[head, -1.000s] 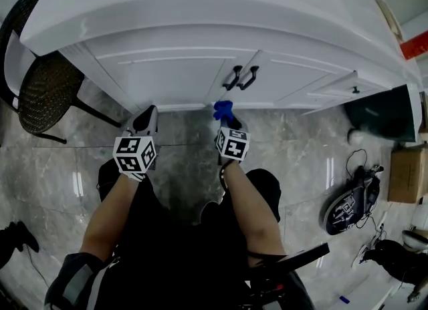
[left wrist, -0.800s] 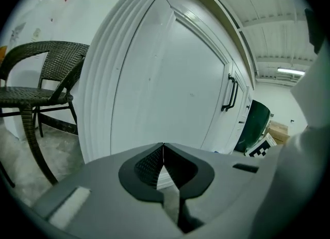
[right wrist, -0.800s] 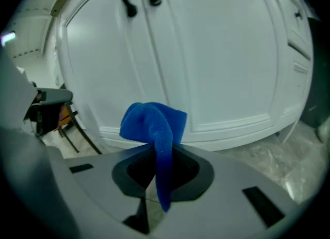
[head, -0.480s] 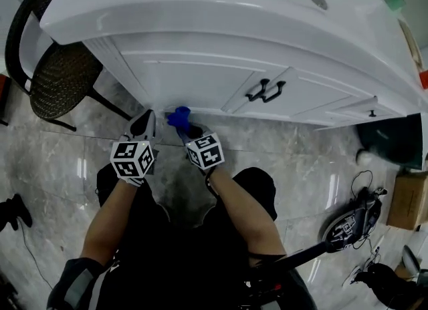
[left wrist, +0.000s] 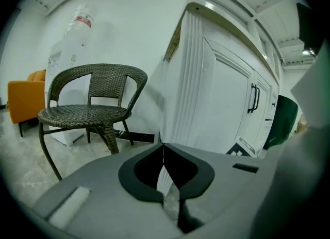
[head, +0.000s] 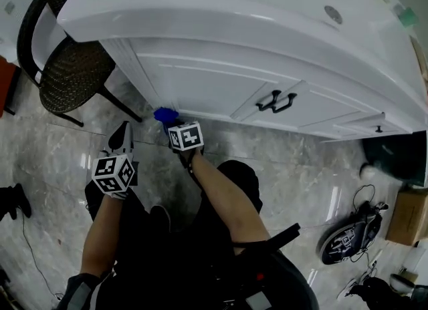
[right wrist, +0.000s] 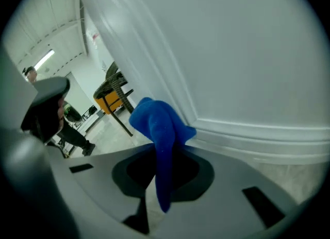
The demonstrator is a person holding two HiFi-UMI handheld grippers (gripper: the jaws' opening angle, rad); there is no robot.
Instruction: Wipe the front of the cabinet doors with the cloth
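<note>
A white cabinet with panelled doors point(head: 200, 81) stands under a white counter; two black handles point(head: 277, 101) sit where the doors meet. My right gripper point(head: 170, 120) is shut on a blue cloth point(head: 164, 114), pressed at the bottom left corner of the left door. In the right gripper view the blue cloth point(right wrist: 160, 130) bunches against the door's lower moulding point(right wrist: 247, 135). My left gripper point(head: 122, 135) hangs lower left, away from the cabinet, shut with nothing in it. The left gripper view looks along the cabinet's fluted side point(left wrist: 185, 94).
A dark wicker chair point(head: 67, 68) stands left of the cabinet, close to my left gripper. Grey marble floor point(head: 301, 162) spreads below. A dark bin point(head: 394, 148), a cardboard box point(head: 408, 208) and a machine with cables point(head: 348, 235) lie at the right.
My right gripper has carried the cloth leftwards along the bottom of the doors, from near the handles to the left door's corner. The left gripper dropped back to the left.
</note>
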